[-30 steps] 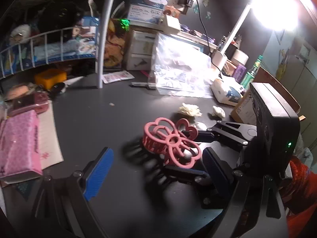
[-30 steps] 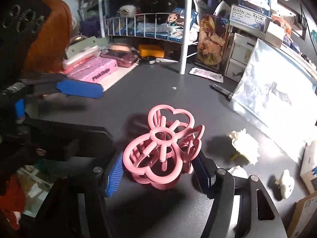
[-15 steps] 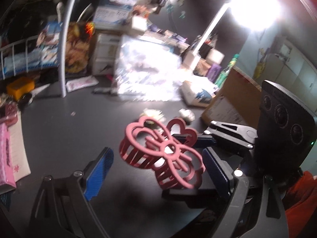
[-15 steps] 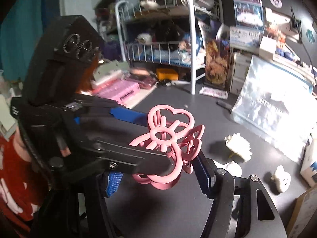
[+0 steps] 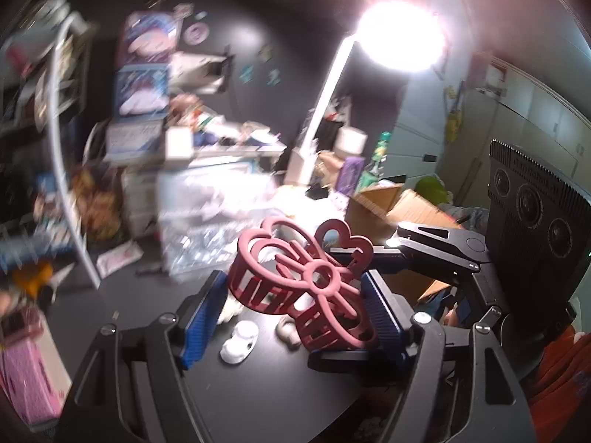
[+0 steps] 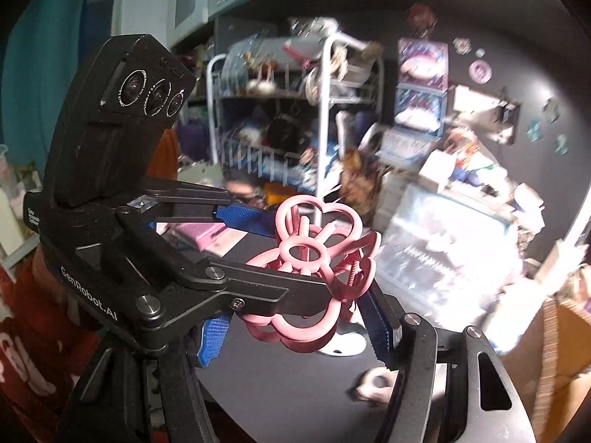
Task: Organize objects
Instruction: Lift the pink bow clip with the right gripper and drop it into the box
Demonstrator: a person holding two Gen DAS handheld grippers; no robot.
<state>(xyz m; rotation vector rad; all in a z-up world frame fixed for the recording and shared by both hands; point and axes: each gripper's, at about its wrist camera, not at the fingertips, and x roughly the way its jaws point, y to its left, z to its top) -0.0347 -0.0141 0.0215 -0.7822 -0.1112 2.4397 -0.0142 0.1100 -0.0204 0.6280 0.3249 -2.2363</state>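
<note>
A pink flower-shaped hair claw clip [image 6: 306, 258] hangs in the air above the dark table [image 5: 258, 387]. My right gripper [image 6: 295, 328] is shut on it, one blue pad on each side. My left gripper [image 5: 291, 317] comes in from the other side, and its jaws are closing with the clip [image 5: 306, 288] between them. Its blue pads [image 5: 205, 317] stand very near the clip's sides, and I see no firm press. In the right wrist view the left gripper [image 6: 299, 258] reaches across, its lower finger covering part of the clip.
Small white trinkets [image 5: 240, 339] lie on the table below the clip. A bright desk lamp [image 5: 399, 33], a cardboard box [image 5: 391, 206] and a clear plastic bag [image 6: 443, 243] stand behind. A white wire rack [image 6: 321, 140] is full of items. A pink box [image 5: 26, 380] lies at the left.
Both grippers have risen together, lifting the clip well off the table. The left jaws have narrowed from wide open to close around the clip. The view has tilted up toward the lamp and rack.
</note>
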